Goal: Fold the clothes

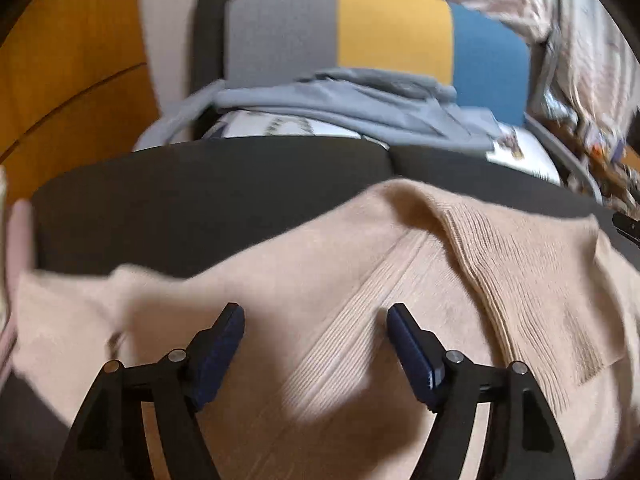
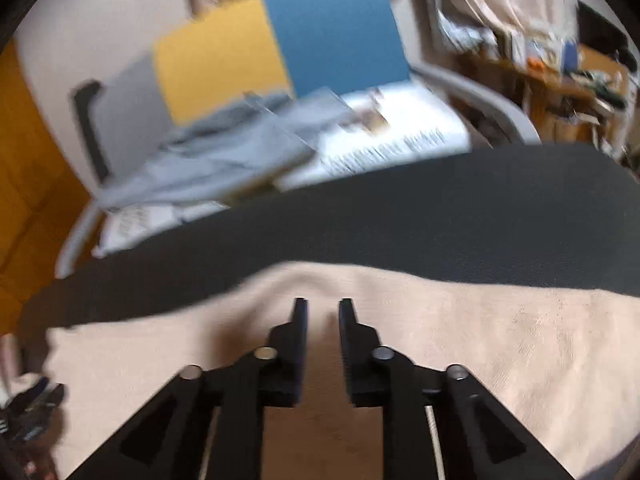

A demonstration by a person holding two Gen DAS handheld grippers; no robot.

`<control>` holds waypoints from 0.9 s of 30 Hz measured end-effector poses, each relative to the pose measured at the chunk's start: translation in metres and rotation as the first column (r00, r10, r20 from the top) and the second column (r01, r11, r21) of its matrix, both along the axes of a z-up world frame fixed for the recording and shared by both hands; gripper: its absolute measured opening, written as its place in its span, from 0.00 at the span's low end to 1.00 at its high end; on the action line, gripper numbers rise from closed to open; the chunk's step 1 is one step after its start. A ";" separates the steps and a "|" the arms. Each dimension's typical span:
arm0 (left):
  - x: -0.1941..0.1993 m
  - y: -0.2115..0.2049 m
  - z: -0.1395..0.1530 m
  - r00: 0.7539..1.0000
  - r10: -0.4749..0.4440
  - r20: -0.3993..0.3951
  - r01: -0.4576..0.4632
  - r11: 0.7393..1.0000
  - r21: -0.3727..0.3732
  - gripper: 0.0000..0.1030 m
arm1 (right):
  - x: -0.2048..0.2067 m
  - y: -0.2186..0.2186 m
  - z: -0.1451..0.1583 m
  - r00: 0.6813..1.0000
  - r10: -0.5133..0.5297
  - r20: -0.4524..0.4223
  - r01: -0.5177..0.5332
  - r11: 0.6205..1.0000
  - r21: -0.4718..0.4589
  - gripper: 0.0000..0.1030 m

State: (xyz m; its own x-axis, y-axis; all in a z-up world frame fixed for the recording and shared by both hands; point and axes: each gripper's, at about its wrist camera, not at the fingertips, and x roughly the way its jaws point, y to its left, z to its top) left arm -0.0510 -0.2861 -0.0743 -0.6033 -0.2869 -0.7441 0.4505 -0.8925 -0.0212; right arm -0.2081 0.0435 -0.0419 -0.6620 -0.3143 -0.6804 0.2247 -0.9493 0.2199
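Beige knit fills the lower part of both views: a sweater [image 1: 360, 280] lies spread on a dark grey cushion [image 1: 200, 200], with a ribbed band running diagonally across it and one ribbed edge folded over towards the right in the left wrist view. The left gripper [image 1: 316, 316] hangs over the sweater with its jaws spread wide and nothing between them; the blue pads [image 1: 224, 344] are clear of the cloth and cast shadows on it. In the right wrist view the right gripper [image 2: 323, 308] points down at a plainer stretch of the same sweater [image 2: 500, 340], near its far edge, with its jaws drawn close together, a thin gap left between them and no cloth caught in that gap. Whether its tips touch the knit cannot be told through the blur. Beyond the cushion stands a chair [image 1: 208, 40] with a backrest in grey, yellow and blue panels [image 1: 392, 28]; a pale blue-grey garment [image 1: 340, 104] lies rumpled on it, over a white printed cloth [image 2: 384, 140]. An orange wooden surface [image 1: 60, 80] shows at the far left, and a cluttered wooden desk [image 2: 580, 80] at the upper right of the right wrist view. Both pictures are smeared by motion.
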 end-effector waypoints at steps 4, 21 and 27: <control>0.036 -0.013 0.001 0.997 0.060 -0.050 -0.055 0.994 0.093 0.70 | 0.045 -0.073 0.023 0.962 0.248 -0.114 -0.244 0.969 0.047 0.32; 0.136 -0.097 0.000 0.994 0.061 -0.092 -0.062 0.998 -0.010 0.71 | 0.084 -0.174 -0.039 0.893 0.449 0.012 -0.443 0.876 0.190 0.48; 0.084 -0.080 -0.024 0.990 -0.058 0.125 0.076 0.986 -0.150 0.80 | 0.076 -0.175 -0.041 0.894 0.449 0.015 -0.444 0.879 0.175 0.49</control>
State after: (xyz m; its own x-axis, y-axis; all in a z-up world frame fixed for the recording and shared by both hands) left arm 0.0325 -0.3665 -0.0987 -0.5338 -0.3658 -0.7624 0.3806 -0.9090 0.1697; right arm -0.1324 -0.1312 -0.0827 -0.4963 -0.4623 -0.7348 0.6367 -0.7693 0.0540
